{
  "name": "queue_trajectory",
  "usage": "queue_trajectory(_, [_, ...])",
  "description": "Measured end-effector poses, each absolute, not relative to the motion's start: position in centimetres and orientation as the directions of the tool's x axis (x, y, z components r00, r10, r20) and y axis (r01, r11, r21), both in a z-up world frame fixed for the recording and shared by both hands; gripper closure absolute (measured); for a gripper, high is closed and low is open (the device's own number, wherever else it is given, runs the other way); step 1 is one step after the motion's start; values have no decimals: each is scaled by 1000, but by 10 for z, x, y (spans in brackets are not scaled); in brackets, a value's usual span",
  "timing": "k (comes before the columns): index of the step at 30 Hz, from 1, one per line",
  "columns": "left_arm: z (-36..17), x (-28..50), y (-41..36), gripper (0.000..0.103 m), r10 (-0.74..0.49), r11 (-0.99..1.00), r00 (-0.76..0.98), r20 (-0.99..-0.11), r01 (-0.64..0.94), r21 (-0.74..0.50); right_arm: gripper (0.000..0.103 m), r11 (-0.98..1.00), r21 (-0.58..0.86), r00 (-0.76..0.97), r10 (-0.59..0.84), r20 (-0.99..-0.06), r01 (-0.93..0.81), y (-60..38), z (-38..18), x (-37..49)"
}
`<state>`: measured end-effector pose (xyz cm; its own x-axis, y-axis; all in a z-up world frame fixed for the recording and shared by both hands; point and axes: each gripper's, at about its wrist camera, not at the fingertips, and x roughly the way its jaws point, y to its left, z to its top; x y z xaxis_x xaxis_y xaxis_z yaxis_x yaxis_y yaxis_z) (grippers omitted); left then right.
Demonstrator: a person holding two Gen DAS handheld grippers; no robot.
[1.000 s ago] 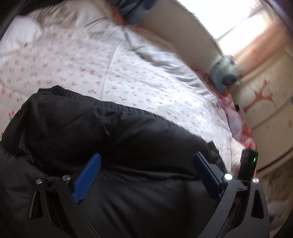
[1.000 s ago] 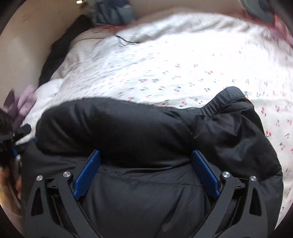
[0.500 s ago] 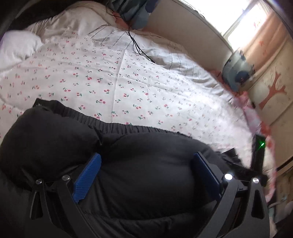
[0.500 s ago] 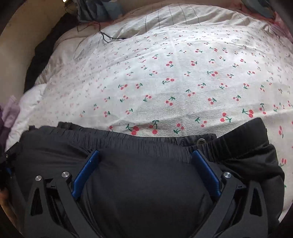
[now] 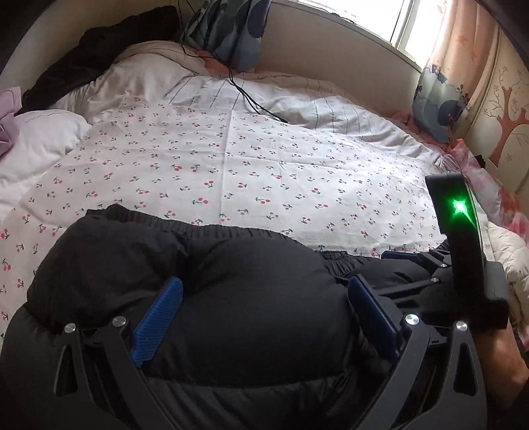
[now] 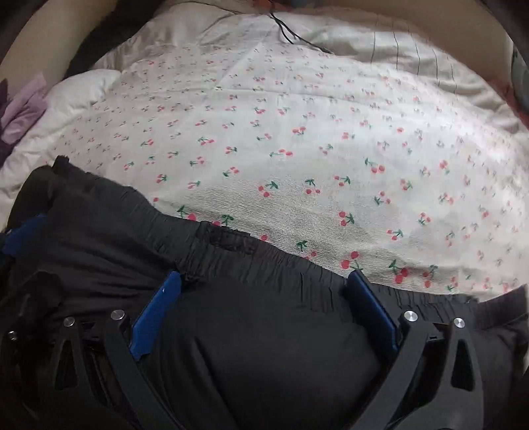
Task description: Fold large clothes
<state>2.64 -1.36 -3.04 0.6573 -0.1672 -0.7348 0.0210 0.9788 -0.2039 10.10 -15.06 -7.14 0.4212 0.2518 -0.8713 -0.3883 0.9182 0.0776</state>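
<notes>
Left hand-held gripper (image 5: 264, 297): blue fingers (image 5: 158, 311) spread wide apart, a puffy bulge of black fabric between them, pressing against the inner faces; not clamped.
Right hand-held gripper (image 6: 264, 294): blue pads (image 6: 155, 307) likewise spread wide, black fabric swelling up between them; released, not pinching.
Black padded garment (image 5: 185, 264): bunched along the near edge of the bed, filling the lower part of both views; a gathered elastic hem (image 6: 231, 241) running along its far edge.
Right gripper seen from the left view: black body with a bright green light (image 5: 459, 207), just beside the garment's right end.
Bed sheet (image 5: 264, 158): white with small red cherries, spreading beyond the garment across the bed.
Black cable (image 5: 251, 99): trailing over the far striped bedding.
White pillow (image 5: 36, 142): at the left edge, lilac cloth (image 5: 8, 119) beside it.
Dark clothing (image 5: 82, 69): heaped at the far left corner.
Blue patterned cushion (image 5: 436, 102): at the right, near a pink curtain (image 5: 459, 43) and a bright window (image 5: 373, 16).
</notes>
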Motion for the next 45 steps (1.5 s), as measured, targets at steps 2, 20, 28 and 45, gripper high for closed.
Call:
queue_trajectory(2, [-28,21,-18,7,-151,984,655,-741,30,-174,7,917,114,404,277,-872,-382,-162,-64,99])
queue_trajectory(20, [-17,-65,3,7,-1,1000,772,-635,0,-2,7,956,293,663,197,-722,35,-407,-72,-12])
queue_trajectory(28, [-20,-72,-2,7,26,999,781,-623,-8,33,7,943,334,751,217,-624,5,-403,-13,-64])
queue_trajectory(45, [-22,-78,5,7,-12,1000,796,-605,-2,-23,7,976,186,828,198,-525,-115,-341,33,-90])
